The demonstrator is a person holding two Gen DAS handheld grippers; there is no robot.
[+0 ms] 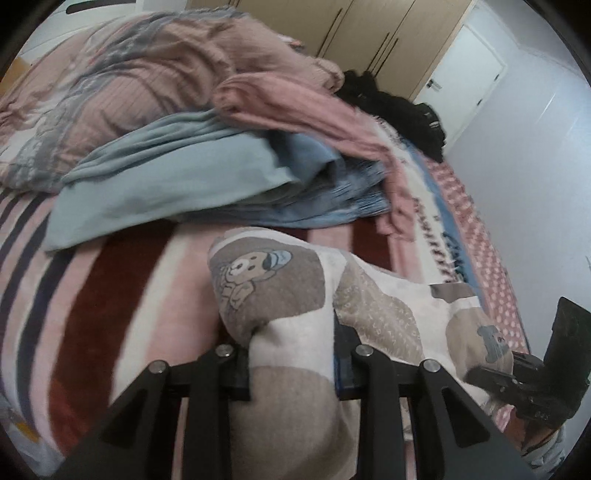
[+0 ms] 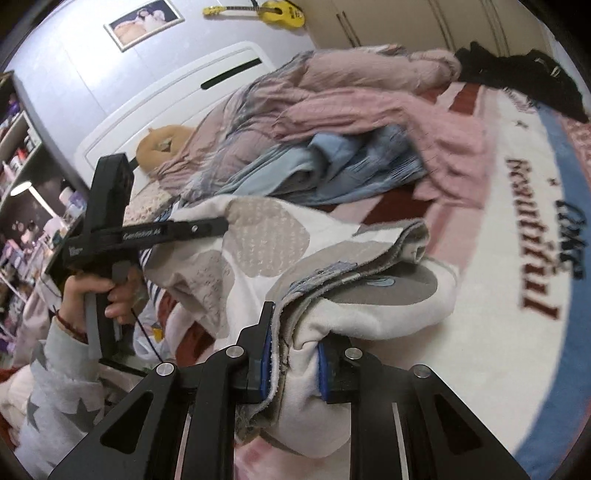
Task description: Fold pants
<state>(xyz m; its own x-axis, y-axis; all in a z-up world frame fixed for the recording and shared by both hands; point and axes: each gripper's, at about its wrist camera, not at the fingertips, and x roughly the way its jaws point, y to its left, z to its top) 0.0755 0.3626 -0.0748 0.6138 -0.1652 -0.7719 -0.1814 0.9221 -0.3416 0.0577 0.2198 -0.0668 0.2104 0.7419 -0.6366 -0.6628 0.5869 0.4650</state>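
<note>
Mid-fold: left gripper (image 1: pixel 291 365) and right gripper (image 2: pixel 293 363) each pinching bunched pants (image 2: pixel 258 258), lifted above bed (image 1: pixel 122 295); next, carrying both edges forward, laying flat.

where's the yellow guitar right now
In the right wrist view the yellow guitar hangs at the top centre, on the wall above the white headboard, right of the framed picture.

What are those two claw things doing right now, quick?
Left gripper: shut on the patterned pants.
Right gripper: shut on the same pants, on a bunched edge.
</note>
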